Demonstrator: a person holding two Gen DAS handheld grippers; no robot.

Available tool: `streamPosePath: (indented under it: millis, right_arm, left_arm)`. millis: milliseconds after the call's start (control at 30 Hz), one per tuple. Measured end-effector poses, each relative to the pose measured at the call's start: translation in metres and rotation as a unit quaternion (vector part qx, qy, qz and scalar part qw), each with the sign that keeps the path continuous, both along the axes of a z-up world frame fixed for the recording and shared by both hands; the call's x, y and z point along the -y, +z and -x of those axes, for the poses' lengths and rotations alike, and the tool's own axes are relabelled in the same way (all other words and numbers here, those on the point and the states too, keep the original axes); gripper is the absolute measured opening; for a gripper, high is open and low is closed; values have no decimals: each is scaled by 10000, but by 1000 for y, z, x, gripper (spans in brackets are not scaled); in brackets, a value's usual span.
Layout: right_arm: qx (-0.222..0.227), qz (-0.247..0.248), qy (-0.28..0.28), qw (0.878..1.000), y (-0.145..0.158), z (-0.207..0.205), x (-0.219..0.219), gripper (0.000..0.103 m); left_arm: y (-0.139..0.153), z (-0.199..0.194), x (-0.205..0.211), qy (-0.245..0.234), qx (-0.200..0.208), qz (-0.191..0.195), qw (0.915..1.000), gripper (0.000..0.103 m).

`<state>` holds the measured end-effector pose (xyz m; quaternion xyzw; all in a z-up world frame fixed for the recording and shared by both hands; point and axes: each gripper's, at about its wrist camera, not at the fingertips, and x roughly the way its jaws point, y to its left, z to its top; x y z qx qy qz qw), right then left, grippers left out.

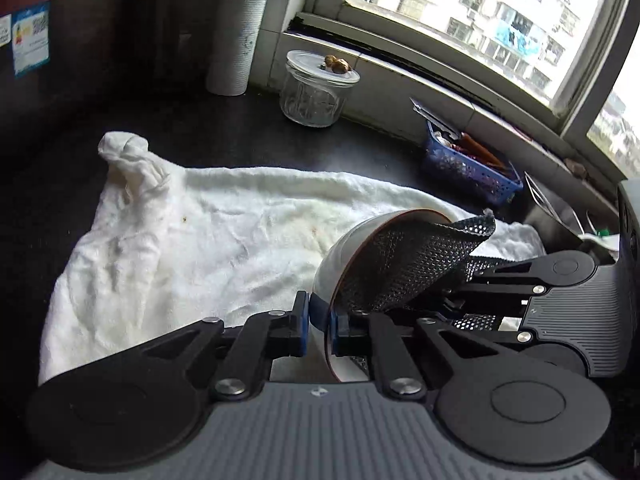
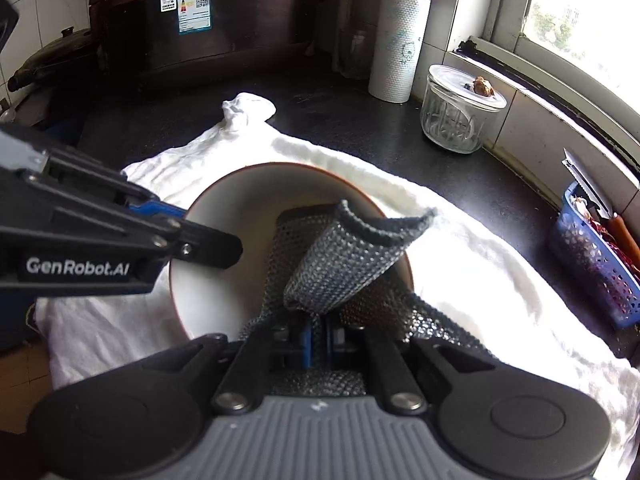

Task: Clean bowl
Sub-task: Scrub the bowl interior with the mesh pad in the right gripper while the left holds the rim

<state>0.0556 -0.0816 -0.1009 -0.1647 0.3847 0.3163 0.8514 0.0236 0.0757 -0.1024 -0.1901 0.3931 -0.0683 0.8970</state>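
Observation:
A white bowl (image 1: 340, 256) with a brown rim is tilted on its side over a white towel (image 1: 180, 232). My left gripper (image 1: 319, 326) is shut on the bowl's rim. It enters the right wrist view from the left (image 2: 188, 236), clamped on the rim of the bowl (image 2: 232, 216). My right gripper (image 2: 318, 338) is shut on a grey mesh dishcloth (image 2: 340, 264), which is folded and pressed inside the bowl. In the left wrist view the dishcloth (image 1: 404, 264) fills the bowl's mouth and my right gripper (image 1: 452, 298) comes in from the right.
On the black counter stand a paper towel roll (image 2: 398, 46), a lidded glass jar (image 2: 460, 108) and a blue basket (image 2: 592, 260) of utensils by the window sill. A dark red appliance (image 2: 200, 16) stands at the back. The sink area (image 1: 580, 224) lies right.

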Motion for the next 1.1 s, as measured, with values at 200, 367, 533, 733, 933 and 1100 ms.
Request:
streamPosePath:
  millis: [200,367,533,733,933,1100]
  right_arm:
    - [-756,-600,-147,9952,-2,-6,0,5]
    - [-1057,-806,-246,9908,-3,-8,0,7]
    - [-601,-334,-23,9976,-1,0,-8,6]
    - [-156,54,14,9999,0,1,-4,6]
    - [-34,180,63,9998,0,2,-2,5]
    - [-448,-171,-73,9988,-2,-1,0,5]
  left_arm:
    - [-35,5,-30,943,-842,1817,9752,10]
    - [-58,10,-39,1283,-1233,2772,9442,11]
    - [-7,-6,2,67,-676,-32,9977,21]
    - [30,-5,42,-1041,365,-2142,9706,13]
    - [17,-2,31,-779,155,-1517,9852,8]
    - [0,3,-1,117,-288,153,9994,9]
